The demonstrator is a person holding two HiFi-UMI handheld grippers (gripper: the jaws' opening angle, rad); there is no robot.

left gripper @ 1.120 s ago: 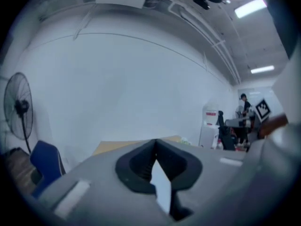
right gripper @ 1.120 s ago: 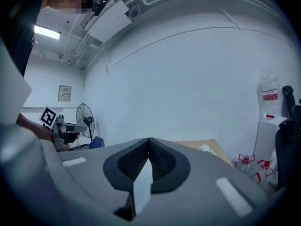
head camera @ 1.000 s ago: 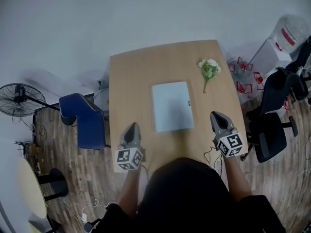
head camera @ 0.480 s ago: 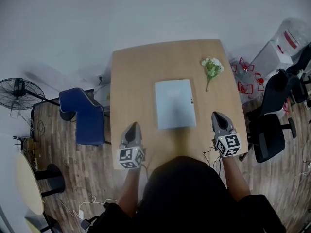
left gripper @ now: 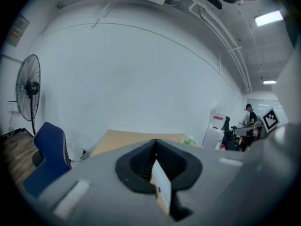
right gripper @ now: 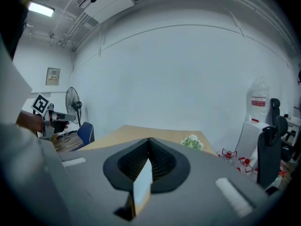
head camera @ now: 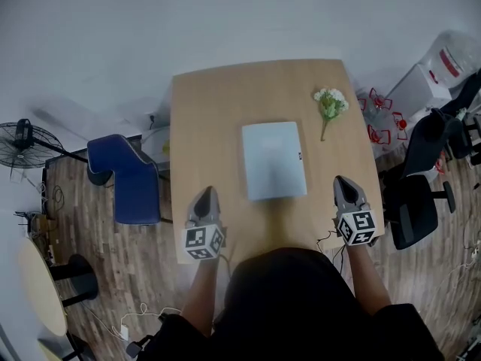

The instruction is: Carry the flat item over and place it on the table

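1. Hardly anything is changed from a second ago: the flat item (head camera: 274, 160) is kept at the same spot on the table (head camera: 210, 119), while the left gripper (head camera: 206, 194) is seen drawn slightly back toward the near edge.
2. The flat item, a pale blue-grey rectangle, is laid flat on the middle of the wooden top. Its long axis is pointed away from the person, along the table's length.
3. It is found ahead of and between the two grippers. The left gripper is held beside its near-left corner and the right gripper (head camera: 343, 181) beside its near-right corner. Both are apart from it, and neither is clearly nearer.
4. Both pairs of jaws are pressed together with nothing gripped, as is shown in each gripper view.
5. As the item rests untouched on the table, the placing is judged done, or a fresh lift not yet begun. For any lift, the jaws would have to be opened and brought in at the long edges from either side.
6. A sprig of flowers (head camera: 329, 105) is laid past the item's far-right corner, clear of it, and nothing is set between jaws and item. A blue chair (head camera: 128, 183) is stood left of the table, a black office chair (head camera: 413, 209) right of it and a fan (head camera: 26, 140) farther left. None is judged to be in the way.
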